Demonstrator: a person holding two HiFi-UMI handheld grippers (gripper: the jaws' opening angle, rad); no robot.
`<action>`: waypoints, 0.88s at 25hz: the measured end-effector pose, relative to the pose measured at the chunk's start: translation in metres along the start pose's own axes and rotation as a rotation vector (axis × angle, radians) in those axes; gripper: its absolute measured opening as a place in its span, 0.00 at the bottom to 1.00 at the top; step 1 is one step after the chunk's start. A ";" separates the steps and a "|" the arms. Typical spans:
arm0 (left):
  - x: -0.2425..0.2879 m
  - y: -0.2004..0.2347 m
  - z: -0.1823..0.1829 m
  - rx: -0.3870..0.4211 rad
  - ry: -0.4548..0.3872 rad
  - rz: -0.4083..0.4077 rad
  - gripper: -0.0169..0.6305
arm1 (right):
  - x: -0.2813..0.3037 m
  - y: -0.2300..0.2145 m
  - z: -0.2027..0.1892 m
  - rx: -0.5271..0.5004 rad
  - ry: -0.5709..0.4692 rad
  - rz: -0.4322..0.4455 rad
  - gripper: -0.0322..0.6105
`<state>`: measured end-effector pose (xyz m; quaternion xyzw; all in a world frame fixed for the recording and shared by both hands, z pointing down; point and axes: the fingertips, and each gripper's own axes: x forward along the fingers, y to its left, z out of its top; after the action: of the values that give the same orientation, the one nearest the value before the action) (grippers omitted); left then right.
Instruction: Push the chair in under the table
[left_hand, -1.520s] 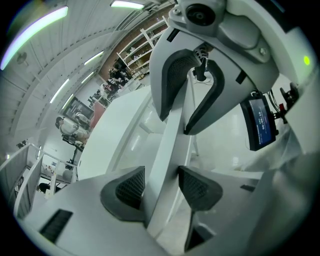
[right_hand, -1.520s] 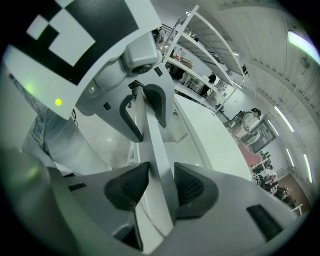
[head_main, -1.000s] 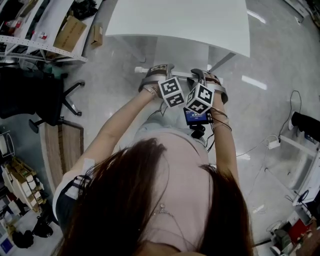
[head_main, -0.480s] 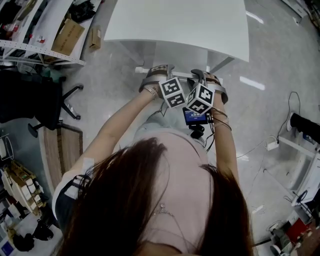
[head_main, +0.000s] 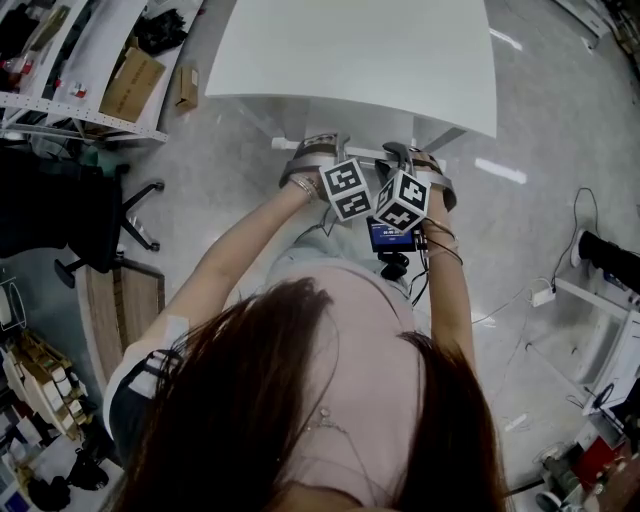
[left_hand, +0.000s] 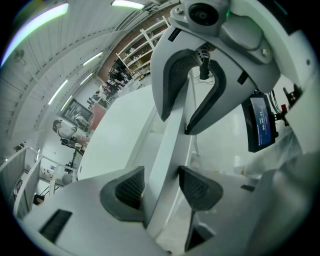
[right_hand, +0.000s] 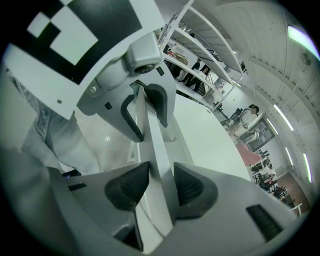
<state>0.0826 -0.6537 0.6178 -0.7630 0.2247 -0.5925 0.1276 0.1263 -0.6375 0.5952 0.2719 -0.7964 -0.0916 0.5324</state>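
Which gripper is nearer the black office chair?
Left. The left gripper clamps the white chair rail nearer the black office chair; the right gripper clamps it farther along.

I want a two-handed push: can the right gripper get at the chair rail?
Yes, seemingly: the right gripper is shut on the chair rail, beside the left gripper.

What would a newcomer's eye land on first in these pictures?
Both grippers clamp the chair's white bar side by side at the head view's centre: the left gripper and the right gripper are each shut on it. Just beyond them stands the white table, and a black office chair sits off to the left.
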 end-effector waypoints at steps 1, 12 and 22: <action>0.002 0.003 0.001 0.001 -0.001 -0.001 0.36 | 0.002 -0.003 0.000 0.001 0.001 0.001 0.30; 0.021 0.032 0.009 0.021 -0.019 0.010 0.37 | 0.020 -0.034 -0.001 0.007 0.008 -0.007 0.30; 0.033 0.052 0.016 0.037 -0.031 0.027 0.37 | 0.032 -0.057 -0.003 0.030 0.027 0.002 0.30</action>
<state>0.0947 -0.7166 0.6178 -0.7666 0.2218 -0.5828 0.1533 0.1389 -0.7014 0.5976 0.2803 -0.7906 -0.0756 0.5391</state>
